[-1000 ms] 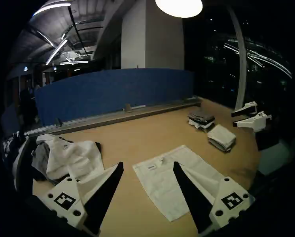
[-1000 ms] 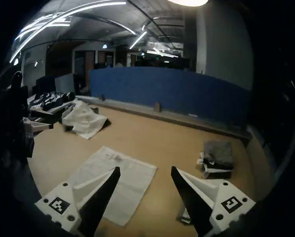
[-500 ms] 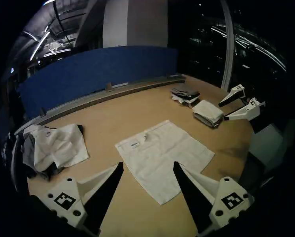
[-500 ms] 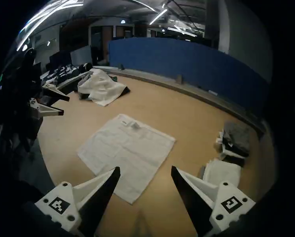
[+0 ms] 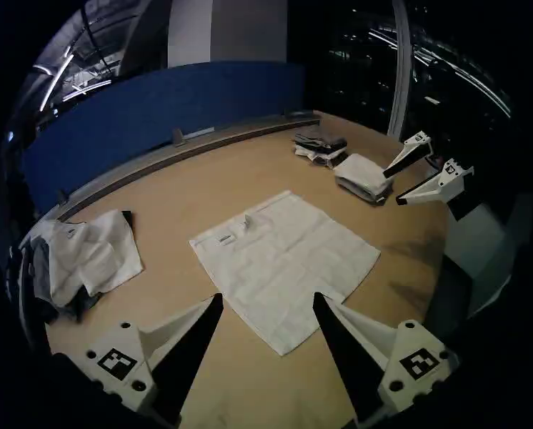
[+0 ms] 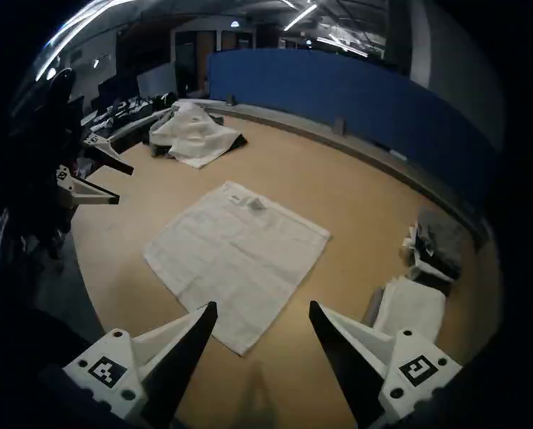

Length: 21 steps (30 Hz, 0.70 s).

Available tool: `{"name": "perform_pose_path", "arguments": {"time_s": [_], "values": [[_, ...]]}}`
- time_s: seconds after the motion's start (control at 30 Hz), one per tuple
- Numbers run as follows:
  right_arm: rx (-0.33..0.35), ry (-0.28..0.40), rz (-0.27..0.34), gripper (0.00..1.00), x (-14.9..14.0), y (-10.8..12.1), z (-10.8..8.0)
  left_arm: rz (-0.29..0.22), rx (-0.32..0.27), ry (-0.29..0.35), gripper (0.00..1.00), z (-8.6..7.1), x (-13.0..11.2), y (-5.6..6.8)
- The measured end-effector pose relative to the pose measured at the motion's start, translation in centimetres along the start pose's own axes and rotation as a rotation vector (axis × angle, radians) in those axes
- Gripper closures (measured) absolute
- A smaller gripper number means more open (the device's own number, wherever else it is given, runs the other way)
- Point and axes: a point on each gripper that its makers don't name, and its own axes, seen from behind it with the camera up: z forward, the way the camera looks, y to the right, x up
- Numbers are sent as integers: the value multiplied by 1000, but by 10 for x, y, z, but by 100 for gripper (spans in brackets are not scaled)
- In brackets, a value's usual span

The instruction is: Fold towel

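Note:
A white towel point(image 5: 284, 254) lies spread flat on the wooden table point(image 5: 216, 179), with a small label near its far edge. In the right gripper view the same towel point(image 6: 234, 250) lies ahead of the fingers. My left gripper point(image 5: 266, 322) hangs open above the towel's near edge, holding nothing. My right gripper point(image 6: 261, 329) is open too, above the towel's near corner. The right gripper point(image 5: 427, 175) shows far right in the left gripper view, and the left gripper point(image 6: 95, 171) shows far left in the right gripper view.
A heap of unfolded white and grey towels point(image 5: 81, 254) lies at the table's left end point(image 6: 195, 132). Folded towels point(image 5: 363, 175) and a darker folded stack point(image 5: 316, 146) sit at the other end point(image 6: 413, 307). A blue partition point(image 5: 166, 114) runs along the back edge.
Both grippers have risen and tilted down, so the whole towel now shows ahead of the fingers. The towel itself has not moved. Both stayed open.

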Motion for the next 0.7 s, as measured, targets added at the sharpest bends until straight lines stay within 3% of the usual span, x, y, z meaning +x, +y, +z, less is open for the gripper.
{"name": "perform_pose_path", "arguments": {"time_s": [0.47, 0.7], "values": [[31, -68, 0, 0, -49, -24, 37, 4, -62, -103, 6, 28, -58, 22], [26, -87, -1, 0, -72, -28, 55, 34, -51, -144, 6, 44, -85, 26]]}}
